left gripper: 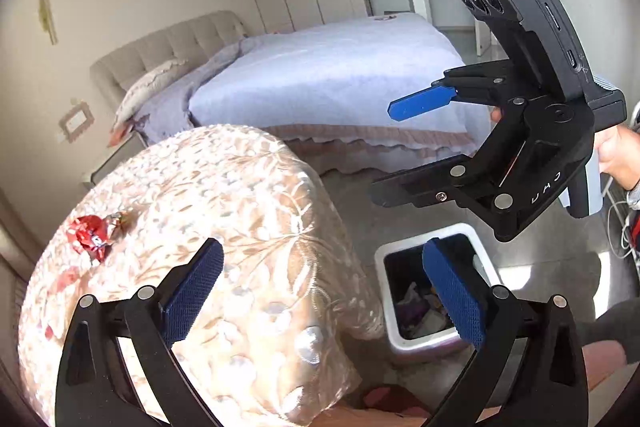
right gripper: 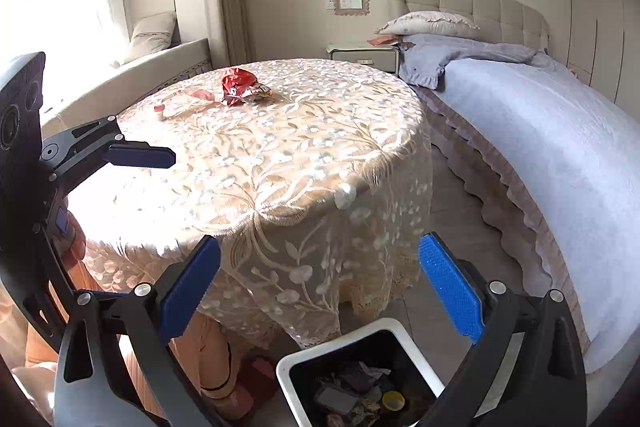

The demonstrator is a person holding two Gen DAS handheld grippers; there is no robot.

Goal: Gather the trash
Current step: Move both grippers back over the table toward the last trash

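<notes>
A crumpled red wrapper [right gripper: 239, 87] lies on the far side of the round table [right gripper: 280, 163] with a floral lace cloth; it also shows in the left wrist view [left gripper: 90, 235]. Small pinkish scraps [right gripper: 198, 93] lie beside it. A white trash bin [right gripper: 298, 361] with a black liner holds several bits of trash on the floor by the table; it also shows in the left wrist view [left gripper: 386, 255]. My left gripper [left gripper: 322, 297] is open and empty above the table edge. My right gripper [right gripper: 320, 291] is open and empty above the bin and also shows in the left wrist view [left gripper: 394, 151].
A bed [right gripper: 540, 147] with a light blue cover stands to the right, with a narrow strip of floor [right gripper: 460, 227] between it and the table. A nightstand [right gripper: 362, 53] and a window seat [right gripper: 132, 75] lie behind the table. My legs are under the table's near edge.
</notes>
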